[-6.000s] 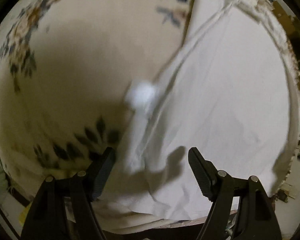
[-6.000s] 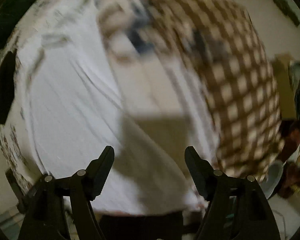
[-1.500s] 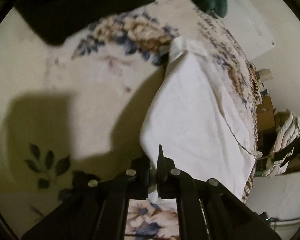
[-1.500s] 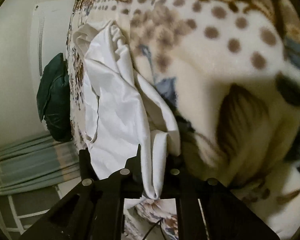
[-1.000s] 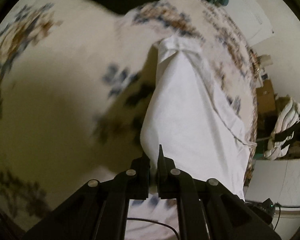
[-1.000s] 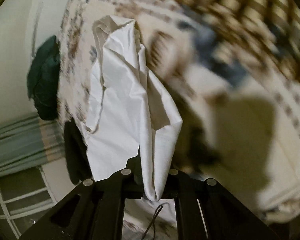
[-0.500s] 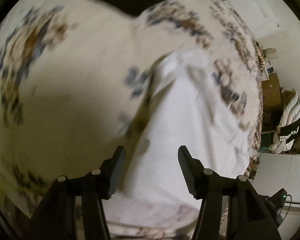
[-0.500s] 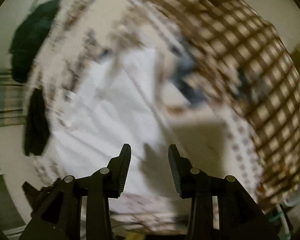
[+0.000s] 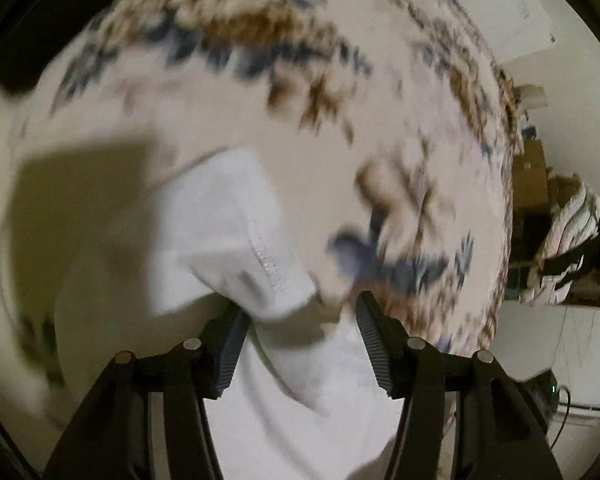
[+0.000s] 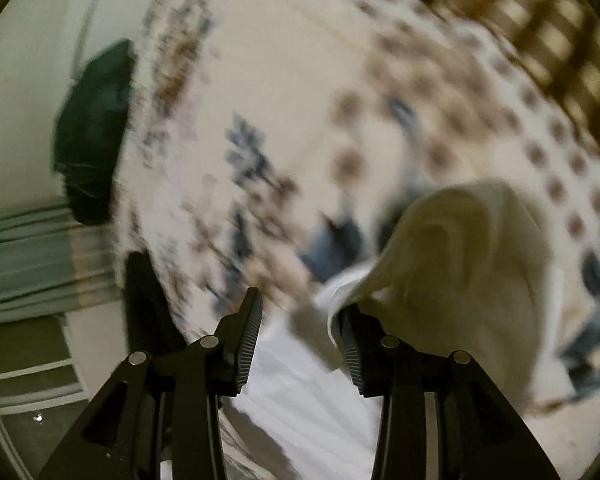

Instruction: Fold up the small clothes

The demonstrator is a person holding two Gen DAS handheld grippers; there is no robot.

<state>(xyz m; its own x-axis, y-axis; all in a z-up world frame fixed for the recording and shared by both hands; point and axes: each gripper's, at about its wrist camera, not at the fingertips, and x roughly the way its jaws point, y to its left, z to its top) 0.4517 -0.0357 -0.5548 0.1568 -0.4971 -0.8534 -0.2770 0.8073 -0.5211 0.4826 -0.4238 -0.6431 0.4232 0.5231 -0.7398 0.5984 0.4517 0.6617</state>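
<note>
A white garment [image 9: 228,240] lies on a floral bedspread [image 9: 340,128]. In the left wrist view one hemmed sleeve sticks up and out between the jaws of my left gripper [image 9: 300,340], which is open and holds nothing. In the right wrist view the garment [image 10: 460,260] shows another sleeve at the right, its edge touching the right finger of my right gripper [image 10: 300,340]. That gripper is open too, over the white cloth. Both views are blurred.
The bedspread [image 10: 300,80] has a brown checked border at the right. A dark green item [image 10: 92,132] lies at the bed's far edge, a black one [image 10: 144,300] nearer. A curtain [image 10: 28,264] and a striped bundle [image 9: 568,248] are off the bed.
Both grippers were shut on the garment's edge one second ago, then opened and let it drop flat. They have since moved along the cloth to the sleeves.
</note>
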